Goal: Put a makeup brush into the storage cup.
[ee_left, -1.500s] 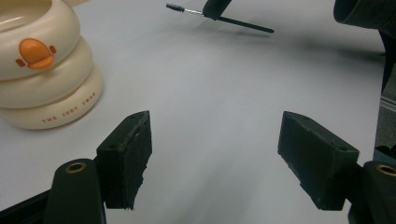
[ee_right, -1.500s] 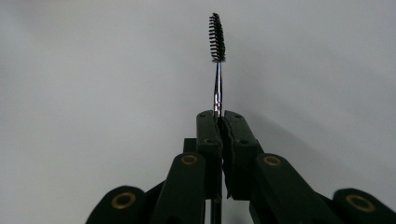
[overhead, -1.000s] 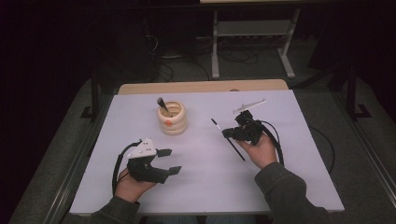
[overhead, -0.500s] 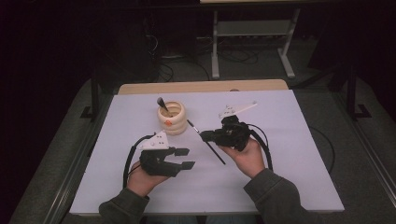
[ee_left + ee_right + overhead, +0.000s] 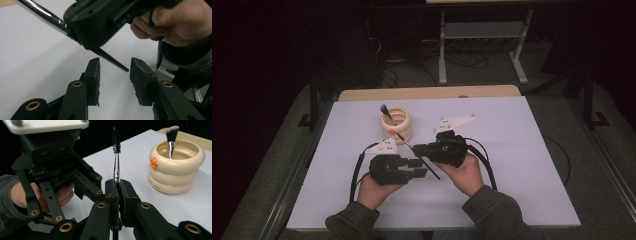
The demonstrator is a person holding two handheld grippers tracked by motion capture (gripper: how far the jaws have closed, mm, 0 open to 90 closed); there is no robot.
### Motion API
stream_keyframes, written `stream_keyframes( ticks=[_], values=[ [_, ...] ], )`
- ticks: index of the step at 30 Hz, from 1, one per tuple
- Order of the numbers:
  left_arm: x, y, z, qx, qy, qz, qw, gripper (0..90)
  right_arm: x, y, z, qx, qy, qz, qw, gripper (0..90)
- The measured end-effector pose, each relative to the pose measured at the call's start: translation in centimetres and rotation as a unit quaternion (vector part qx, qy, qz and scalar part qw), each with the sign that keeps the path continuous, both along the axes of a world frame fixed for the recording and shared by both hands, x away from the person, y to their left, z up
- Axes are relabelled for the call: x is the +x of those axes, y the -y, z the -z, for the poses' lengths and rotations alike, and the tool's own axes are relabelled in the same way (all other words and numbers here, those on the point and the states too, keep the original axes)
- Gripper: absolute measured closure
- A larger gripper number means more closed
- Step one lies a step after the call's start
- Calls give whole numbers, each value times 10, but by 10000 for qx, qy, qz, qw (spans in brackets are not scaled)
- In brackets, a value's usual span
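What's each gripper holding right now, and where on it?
The right gripper is clamped mid-shaft on a spoolie brush. The left gripper holds nothing; its jaws, just closing, flank the handle tip without touching.

Lab: white-topped table (image 5: 522,150), metal stand (image 5: 482,45), floor cables (image 5: 412,75)

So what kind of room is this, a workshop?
Probably a lab or studio set up for recording: a white-topped table in a dark room, cables on the floor behind, and a metal stand at the back.
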State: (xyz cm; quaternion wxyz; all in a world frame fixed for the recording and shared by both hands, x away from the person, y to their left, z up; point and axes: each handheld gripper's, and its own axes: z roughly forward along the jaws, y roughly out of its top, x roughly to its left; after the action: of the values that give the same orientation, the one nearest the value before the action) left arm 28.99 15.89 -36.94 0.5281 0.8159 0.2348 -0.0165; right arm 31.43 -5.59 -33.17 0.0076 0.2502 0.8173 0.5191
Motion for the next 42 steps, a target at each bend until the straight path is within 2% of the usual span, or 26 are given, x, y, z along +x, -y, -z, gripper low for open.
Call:
stream_keyframes(
  ticks=[3, 5, 15, 19, 20, 22, 26, 29, 32, 34, 36, 40, 41, 42],
  values=[
    [0, 1, 1, -64, -130, -21, 9999, 619, -3, -3, 2, -4, 33, 26, 10000, 850],
    [0, 1, 1, 11, -121, -26, 9999, 634, -5, -4, 3, -7, 126, 24, 9999, 850],
    [3, 0, 6, 45, -253, -71, 9996, 713, -12, -10, 9, -22, 350, 0, 9994, 850],
    [4, -2, 8, -11, -325, -30, 9995, 748, -16, -9, 13, 38, 395, -38, 9992, 850],
    [4, -2, 9, -23, -355, -9, 9994, 759, -18, -9, 14, 63, 483, -13, 9988, 850],
    [6, -4, 9, -24, -369, 49, 9993, 777, -19, -8, 14, 59, 512, -31, 9987, 850],
    [6, -4, 9, -151, -458, 56, 9988, 814, -20, -6, 14, 79, 591, 24, 9982, 849],
    [6, -3, 9, -339, -531, 89, 9980, 797, -22, -4, 14, 118, 673, 59, 9976, 849],
    [7, -2, 9, -335, -559, 115, 9978, 723, -23, -5, 15, 148, 687, 56, 9975, 849],
    [7, -1, 11, -251, -557, 146, 9980, 699, -24, -8, 17, 137, 731, 13, 9972, 849],
    [7, 0, 12, -245, -568, 155, 9980, 703, -25, -9, 18, 171, 748, 16, 9970, 850],
    [7, -1, 13, -246, -618, 134, 9977, 775, -26, -10, 18, 180, 766, -1, 9969, 849],
    [8, -3, 13, -353, -690, 153, 9969, 788, -27, -9, 17, 215, 839, -7, 9962, 849],
    [8, -4, 13, -351, -695, 165, 9968, 796, -28, -9, 16, 225, 859, -19, 9960, 848]
  ],
)
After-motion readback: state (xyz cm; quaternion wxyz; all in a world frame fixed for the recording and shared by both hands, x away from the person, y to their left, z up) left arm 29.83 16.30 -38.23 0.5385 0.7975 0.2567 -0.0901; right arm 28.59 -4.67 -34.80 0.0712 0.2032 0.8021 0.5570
